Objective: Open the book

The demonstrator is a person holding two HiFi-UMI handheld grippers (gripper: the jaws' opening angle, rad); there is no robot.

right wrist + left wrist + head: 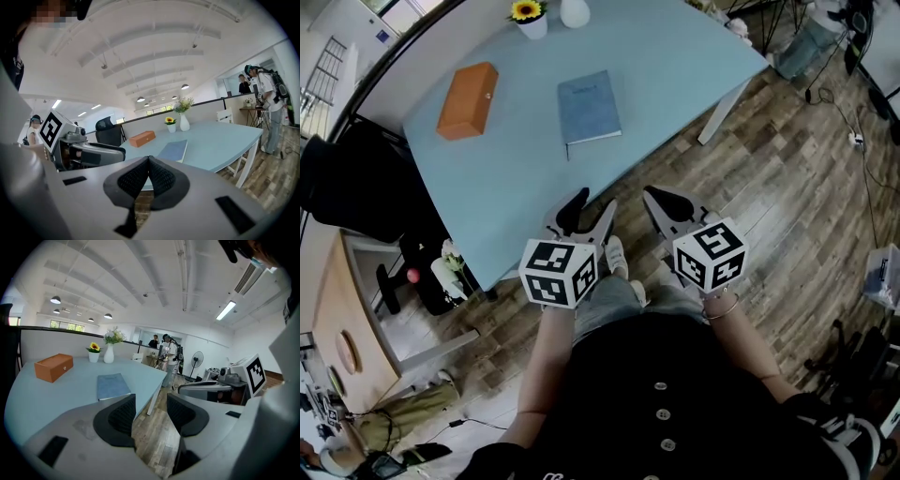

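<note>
A closed blue-grey book (589, 106) lies flat on the light blue table (534, 187), near its middle; it also shows as the book (112, 386) and the book (174, 150). My left gripper (588, 207) hovers at the table's near edge, open, with nothing between its jaws; its own view shows the left gripper (151, 414) over the wood floor. My right gripper (661, 205) is held off the table's edge above the floor, shut and empty, seen as the right gripper (149, 164). Both are well short of the book.
An orange box (468, 99) sits on the table left of the book. A sunflower pot (528, 16) and a white vase (575, 11) stand at the far edge. A black office chair (352, 178) is at the left. People stand beyond the table (169, 352).
</note>
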